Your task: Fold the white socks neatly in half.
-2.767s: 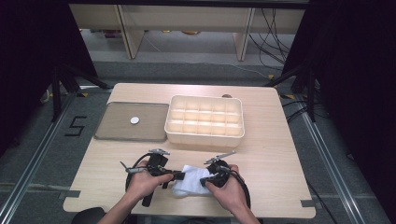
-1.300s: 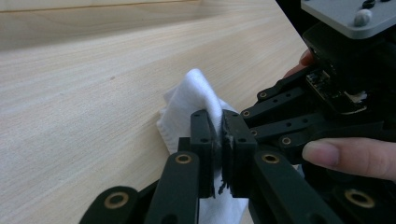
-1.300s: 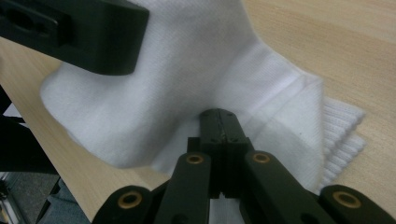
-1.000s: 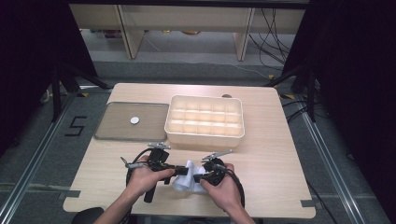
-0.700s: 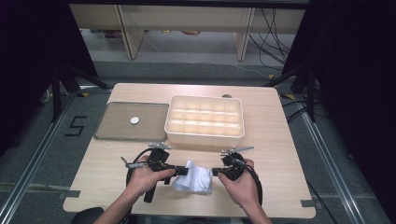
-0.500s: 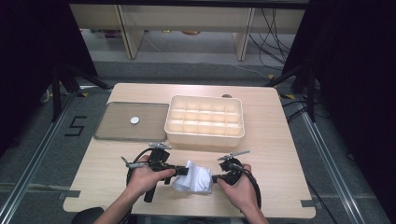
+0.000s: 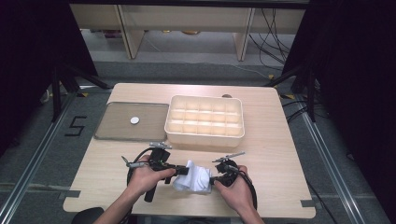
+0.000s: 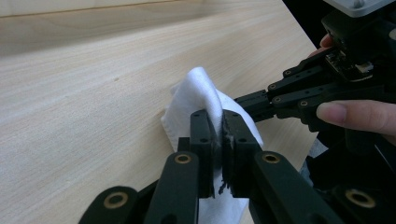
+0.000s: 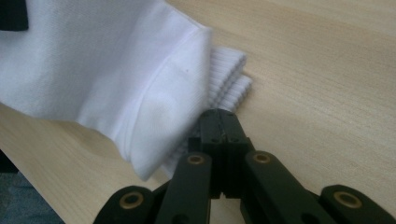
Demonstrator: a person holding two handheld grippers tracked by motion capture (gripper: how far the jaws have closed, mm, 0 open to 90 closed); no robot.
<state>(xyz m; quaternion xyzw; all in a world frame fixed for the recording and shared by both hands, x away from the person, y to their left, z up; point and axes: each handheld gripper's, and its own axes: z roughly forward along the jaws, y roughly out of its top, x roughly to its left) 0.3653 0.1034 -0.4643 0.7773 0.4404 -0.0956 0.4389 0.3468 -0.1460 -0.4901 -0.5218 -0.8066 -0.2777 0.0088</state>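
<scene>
Near the table's [image 7: 280, 154] front edge, the left gripper [image 8: 218, 140] pinches a folded white sock [image 7: 194, 176] while the right gripper's [image 9: 223, 122] fingers sit pressed together beside its cuff, so the fold probably needs regripping next.

Bright surface, dark room around it.
Light falls evenly from overhead on the pale surface [image 7: 280, 140], shadows soft; the sides sink into black. Up close, the white cloth [image 9: 107, 70] blurs and nearly glares.

White ribbed sock [image 7: 194, 177]; black tool [image 8: 217, 140]; cream tray [image 7: 205, 135]; pale wood table [image 7: 275, 140].
</scene>
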